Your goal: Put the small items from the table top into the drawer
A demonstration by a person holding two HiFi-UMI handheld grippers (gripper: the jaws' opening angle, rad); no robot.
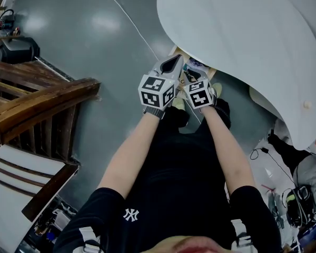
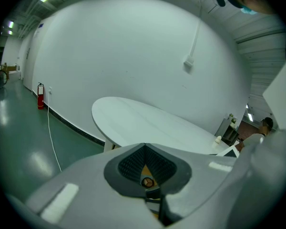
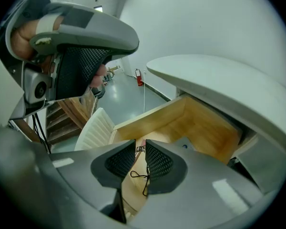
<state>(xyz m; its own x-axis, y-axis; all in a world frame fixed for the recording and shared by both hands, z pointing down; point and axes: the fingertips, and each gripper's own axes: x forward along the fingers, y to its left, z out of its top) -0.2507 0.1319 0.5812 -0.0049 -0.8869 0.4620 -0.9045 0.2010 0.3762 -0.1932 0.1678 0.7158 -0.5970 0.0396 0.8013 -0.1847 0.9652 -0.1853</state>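
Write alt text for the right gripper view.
The right tongs, closed on a small item trailing a thin black cord, point down into an open wooden drawer under a round white tabletop. The left tongs, gripped by a hand, fill the upper left, with grey floor beyond.

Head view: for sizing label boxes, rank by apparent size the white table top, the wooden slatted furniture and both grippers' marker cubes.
White table top
Wooden slatted furniture
Left gripper's cube and right gripper's cube: too alike to rank
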